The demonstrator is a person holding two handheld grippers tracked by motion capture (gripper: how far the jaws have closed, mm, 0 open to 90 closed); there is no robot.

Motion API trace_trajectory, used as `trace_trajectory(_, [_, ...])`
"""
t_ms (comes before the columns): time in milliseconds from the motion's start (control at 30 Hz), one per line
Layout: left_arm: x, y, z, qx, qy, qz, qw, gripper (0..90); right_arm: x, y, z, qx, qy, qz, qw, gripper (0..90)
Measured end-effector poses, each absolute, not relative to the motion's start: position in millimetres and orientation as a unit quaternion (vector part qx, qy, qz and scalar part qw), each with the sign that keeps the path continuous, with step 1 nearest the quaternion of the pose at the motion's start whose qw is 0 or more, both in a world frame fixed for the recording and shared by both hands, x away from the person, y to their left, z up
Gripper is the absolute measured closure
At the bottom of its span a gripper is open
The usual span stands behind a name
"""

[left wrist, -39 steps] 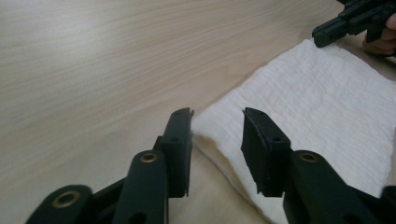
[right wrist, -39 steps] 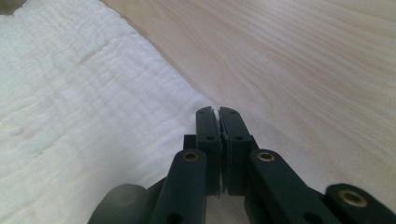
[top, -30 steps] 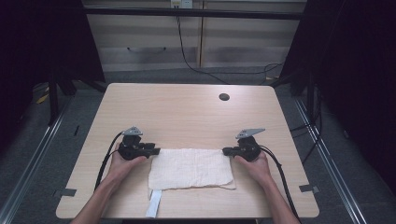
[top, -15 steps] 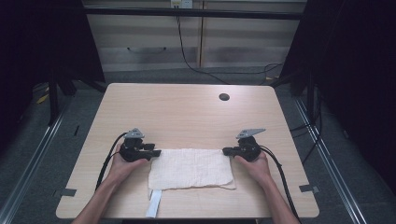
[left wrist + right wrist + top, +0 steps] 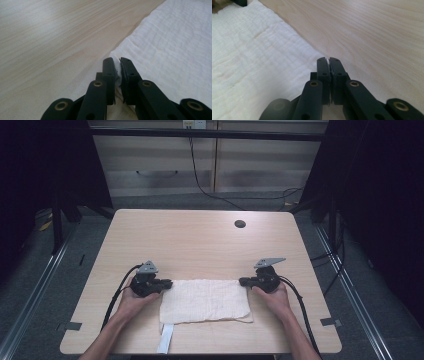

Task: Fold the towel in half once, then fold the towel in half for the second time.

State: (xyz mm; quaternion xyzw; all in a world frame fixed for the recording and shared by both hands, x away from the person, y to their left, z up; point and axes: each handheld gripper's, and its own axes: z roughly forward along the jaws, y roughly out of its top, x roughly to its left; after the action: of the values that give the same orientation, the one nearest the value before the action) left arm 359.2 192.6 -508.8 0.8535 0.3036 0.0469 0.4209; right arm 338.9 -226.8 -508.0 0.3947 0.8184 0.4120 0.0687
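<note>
Your left hand-held gripper [image 5: 167, 283] is a matte black body with a grey three-cornered plate on top and a black cable trailing from its rear. Your right hand-held gripper [image 5: 243, 281] is built the same way, black with its own grey plate and black cable. Seen close in the gripper views, each has two flat black jaws on hinged black links, with brass-coloured rivets at the pivots and small screw holes. Your forearms are bare, without sleeves.
</note>
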Motion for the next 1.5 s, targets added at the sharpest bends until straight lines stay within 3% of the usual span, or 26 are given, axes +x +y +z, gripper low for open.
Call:
trace_trajectory(600, [361.7, 203.4, -495.0, 0.825, 0.318, 0.014, 0.466, 83.9, 335.1, -234.0, -488.7, 0.392, 0.791, 0.465, 0.072, 88.3])
trace_trajectory(1033, [360.9, 215.7, -480.5, 0.801, 0.324, 0.027, 0.502, 83.9, 335.9, -232.6, -474.6, 0.378, 0.781, 0.491, 0.077, 88.3])
trace_trajectory(1500, [362.3, 217.7, -481.8, 0.8, 0.335, 0.032, 0.496, 83.9, 321.4, -229.4, -458.4, 0.342, 0.796, 0.492, 0.086, 88.3])
